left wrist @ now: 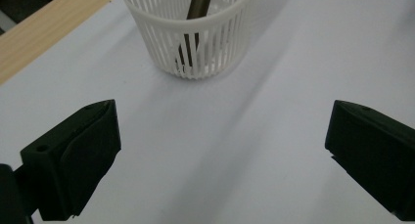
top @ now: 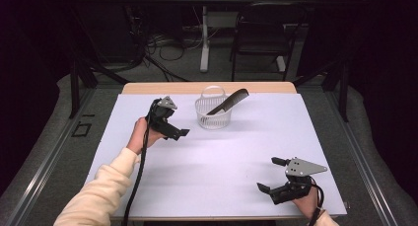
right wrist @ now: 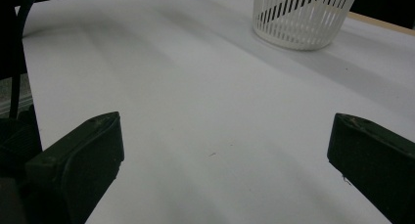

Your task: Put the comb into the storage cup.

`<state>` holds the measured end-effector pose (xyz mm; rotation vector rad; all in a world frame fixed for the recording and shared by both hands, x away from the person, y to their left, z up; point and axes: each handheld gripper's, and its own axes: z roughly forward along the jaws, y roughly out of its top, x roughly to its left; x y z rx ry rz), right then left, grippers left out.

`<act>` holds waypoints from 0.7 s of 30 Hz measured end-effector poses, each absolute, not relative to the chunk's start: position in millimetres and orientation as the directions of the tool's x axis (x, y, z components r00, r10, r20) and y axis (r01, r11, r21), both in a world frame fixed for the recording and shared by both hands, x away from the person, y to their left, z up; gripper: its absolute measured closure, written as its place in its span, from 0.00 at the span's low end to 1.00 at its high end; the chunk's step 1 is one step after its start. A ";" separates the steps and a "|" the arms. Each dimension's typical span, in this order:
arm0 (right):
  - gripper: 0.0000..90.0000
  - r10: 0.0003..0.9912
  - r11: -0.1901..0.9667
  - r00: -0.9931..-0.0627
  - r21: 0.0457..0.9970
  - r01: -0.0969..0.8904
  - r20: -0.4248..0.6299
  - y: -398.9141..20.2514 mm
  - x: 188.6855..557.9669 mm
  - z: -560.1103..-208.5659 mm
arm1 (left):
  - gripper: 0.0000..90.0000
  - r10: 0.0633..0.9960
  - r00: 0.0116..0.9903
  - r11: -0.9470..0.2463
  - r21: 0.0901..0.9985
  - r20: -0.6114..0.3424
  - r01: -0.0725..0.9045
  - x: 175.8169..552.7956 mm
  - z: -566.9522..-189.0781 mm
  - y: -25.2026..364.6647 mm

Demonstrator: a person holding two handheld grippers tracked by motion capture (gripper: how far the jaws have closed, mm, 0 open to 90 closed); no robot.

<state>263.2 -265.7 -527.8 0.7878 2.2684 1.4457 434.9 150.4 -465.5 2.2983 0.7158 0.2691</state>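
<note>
High view shows my left gripper hanging wide open and empty just beside the white basket, where the dark comb stands leaning with its end over the rim. My right gripper rests open near the surface's front edge. I judge the comb's placing done; next I'd draw the left back.

Left claw: black body, black jaws, grey three-cornered top plate. Right claw: black, with a matching grey plate. Basket, just beyond the left claw: white plastic, wall patterned with narrow vertical slots. Comb inside the basket: dark brown to black. Counter under both claws: plain white surface, light wood far edge. Sleeve behind the left claw: cream.
</note>
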 end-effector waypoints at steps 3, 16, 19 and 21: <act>0.00 0.613 0.330 -0.790 0.904 0.272 0.014 -265.6 263.3 -527.9 | 0.00 0.571 0.821 -0.592 0.686 -0.012 0.422 429.5 -467.1 154.2; 0.00 0.618 0.332 -0.786 0.902 0.275 0.012 -264.8 263.8 -528.4 | 0.00 0.598 0.801 -0.549 0.713 -0.029 0.436 397.1 -477.3 169.8; 0.00 0.616 0.339 -0.788 0.900 0.273 0.007 -264.7 264.2 -528.3 | 0.00 0.607 0.794 -0.544 0.714 -0.027 0.441 388.1 -480.8 171.5; 0.00 0.616 0.338 -0.788 0.901 0.272 0.007 -264.7 263.9 -528.2 | 0.00 0.615 0.788 -0.538 0.717 -0.026 0.444 381.5 -483.5 172.1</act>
